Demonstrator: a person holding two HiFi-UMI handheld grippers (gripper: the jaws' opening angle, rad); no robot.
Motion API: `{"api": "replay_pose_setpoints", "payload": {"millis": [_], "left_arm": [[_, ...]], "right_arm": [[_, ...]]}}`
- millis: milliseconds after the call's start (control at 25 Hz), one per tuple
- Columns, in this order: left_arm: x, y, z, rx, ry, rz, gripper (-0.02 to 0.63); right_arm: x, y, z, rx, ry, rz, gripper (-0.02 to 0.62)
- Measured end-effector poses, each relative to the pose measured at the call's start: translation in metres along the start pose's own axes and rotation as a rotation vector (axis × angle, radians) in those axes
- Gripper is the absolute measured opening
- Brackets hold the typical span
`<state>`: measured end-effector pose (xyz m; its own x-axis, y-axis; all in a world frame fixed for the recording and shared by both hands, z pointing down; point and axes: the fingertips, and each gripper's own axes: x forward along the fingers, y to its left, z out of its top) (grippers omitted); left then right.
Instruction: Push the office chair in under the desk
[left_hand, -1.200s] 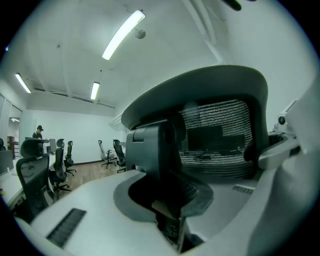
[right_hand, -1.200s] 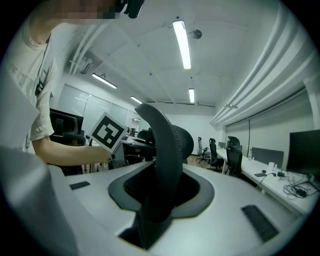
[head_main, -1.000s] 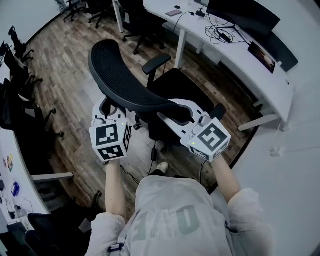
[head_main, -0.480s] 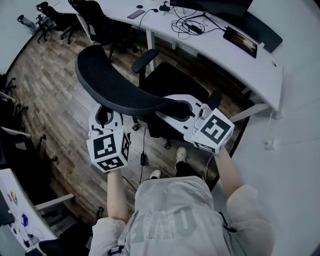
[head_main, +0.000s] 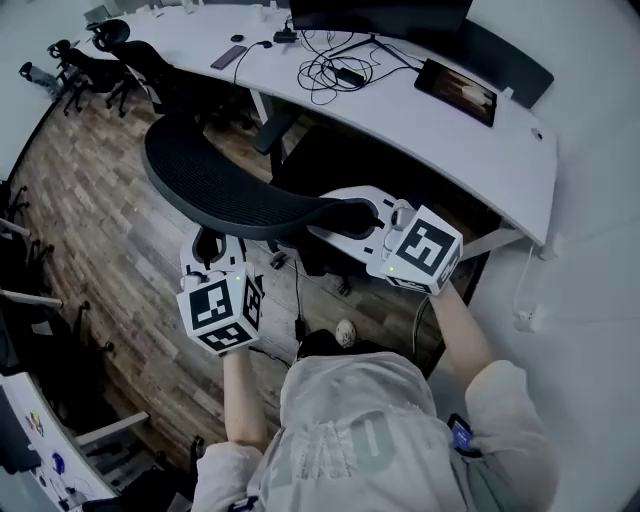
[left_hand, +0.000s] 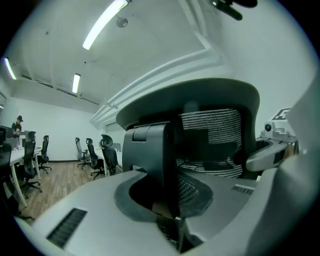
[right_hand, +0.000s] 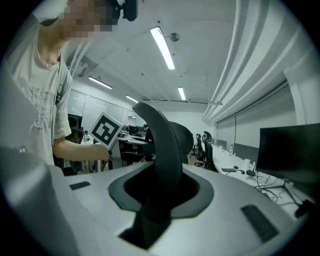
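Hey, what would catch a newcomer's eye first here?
The black mesh office chair fills the middle, its backrest rim clamped by the left gripper and the right gripper. Beyond it curves a white desk strewn with cables.

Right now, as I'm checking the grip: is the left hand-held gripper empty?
No, the left gripper view shows the backrest edge clamped between the jaws of the left hand-held gripper.

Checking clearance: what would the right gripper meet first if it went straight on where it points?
The office chair's backrest: the right gripper is shut on its edge, so nothing lies before it. Beyond that, depth is unclear.
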<state>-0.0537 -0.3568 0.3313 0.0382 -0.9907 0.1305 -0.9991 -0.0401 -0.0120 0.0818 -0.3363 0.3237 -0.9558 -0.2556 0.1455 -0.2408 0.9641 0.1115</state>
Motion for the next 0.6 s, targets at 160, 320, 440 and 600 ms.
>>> {"api": "replay_pose_setpoints", "payload": {"millis": [160, 320, 440, 600], "left_arm": [[0.041, -0.029, 0.004, -0.003, 0.002, -0.019, 0.063], [0.079, -0.050, 0.010, -0.004, -0.009, -0.048, 0.060], [0.109, -0.063, 0.012, 0.000, -0.007, -0.068, 0.060], [0.140, -0.079, 0.019, -0.003, -0.008, -0.095, 0.060]], "right_arm": [[-0.017, -0.047, -0.008, -0.001, 0.003, 0.012, 0.103], [-0.028, -0.087, -0.014, -0.009, 0.012, -0.001, 0.103], [-0.034, -0.117, -0.019, -0.014, 0.019, -0.026, 0.103], [-0.042, -0.150, -0.021, -0.001, 0.025, -0.034, 0.103]]}}
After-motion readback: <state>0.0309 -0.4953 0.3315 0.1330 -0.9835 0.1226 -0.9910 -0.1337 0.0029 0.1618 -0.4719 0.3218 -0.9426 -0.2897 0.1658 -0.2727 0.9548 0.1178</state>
